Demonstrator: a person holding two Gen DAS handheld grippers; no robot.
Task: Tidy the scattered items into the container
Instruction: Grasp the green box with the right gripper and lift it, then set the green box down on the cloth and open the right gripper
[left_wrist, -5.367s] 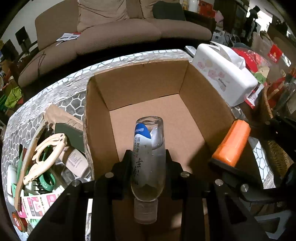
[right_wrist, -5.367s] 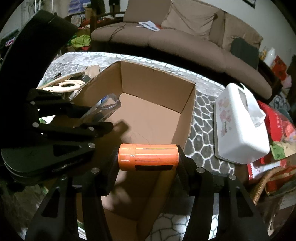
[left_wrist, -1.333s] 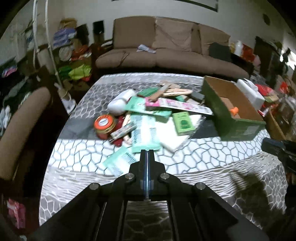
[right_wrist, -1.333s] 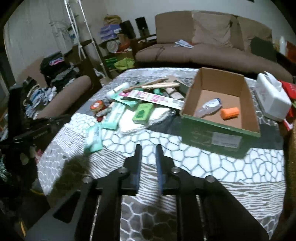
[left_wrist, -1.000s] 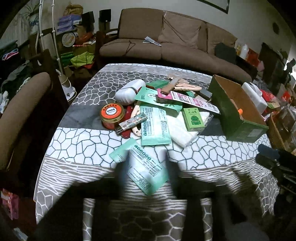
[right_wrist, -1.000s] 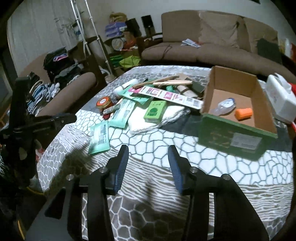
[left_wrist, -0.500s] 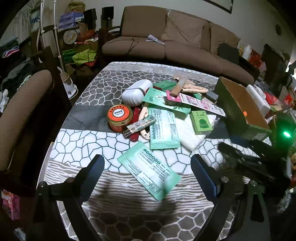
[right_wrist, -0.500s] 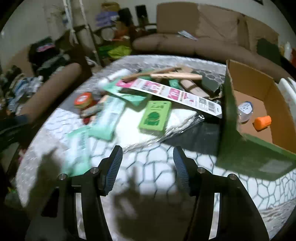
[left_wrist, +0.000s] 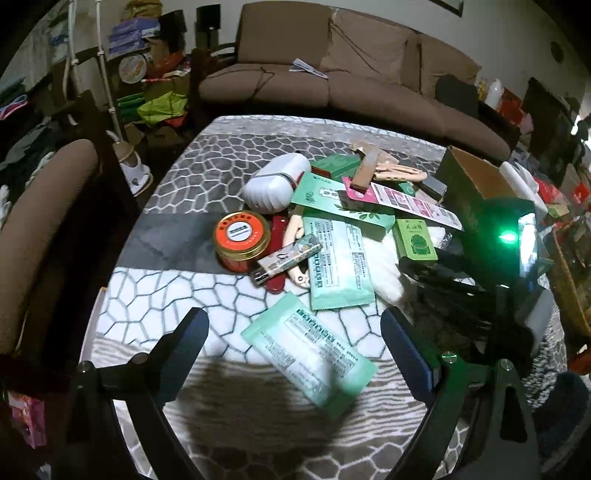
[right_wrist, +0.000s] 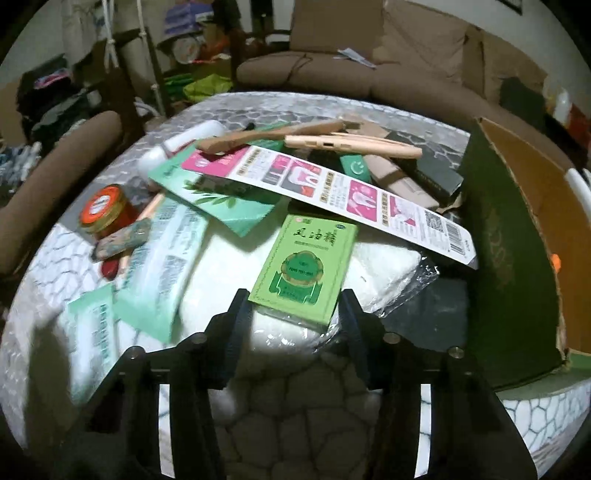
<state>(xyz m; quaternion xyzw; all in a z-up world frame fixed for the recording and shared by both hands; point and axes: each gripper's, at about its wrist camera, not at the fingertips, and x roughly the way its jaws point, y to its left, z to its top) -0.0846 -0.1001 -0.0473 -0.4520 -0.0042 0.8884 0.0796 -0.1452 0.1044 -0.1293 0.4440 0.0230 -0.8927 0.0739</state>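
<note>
- Green card, a small flat box (right_wrist: 303, 266), lies at mid-frame in the right wrist view, on top of a white bagged pad (right_wrist: 280, 325). It looks light and stiff; its glossy faces may slip, so the long edges are the place to pinch.
- The right tongs (right_wrist: 291, 314) stand on either side of the box's near end and are closing, but the pads do not yet press on it.
- The left tongs (left_wrist: 295, 339) are spread wide with nothing held, over a mint sachet (left_wrist: 308, 349) at lower centre of the left view. It looks soft, thin and light, lying flat on the desk (left_wrist: 155, 295), so a grip must catch an edge.
- The carton (right_wrist: 517, 236) sits at the right edge of the frame, well apart from the sachet and near the box.
- Five seconds ago both tongs held a bottle and an orange tube over the carton. A second ago the left tongs were nearly shut, and the green box lay far off.
</note>
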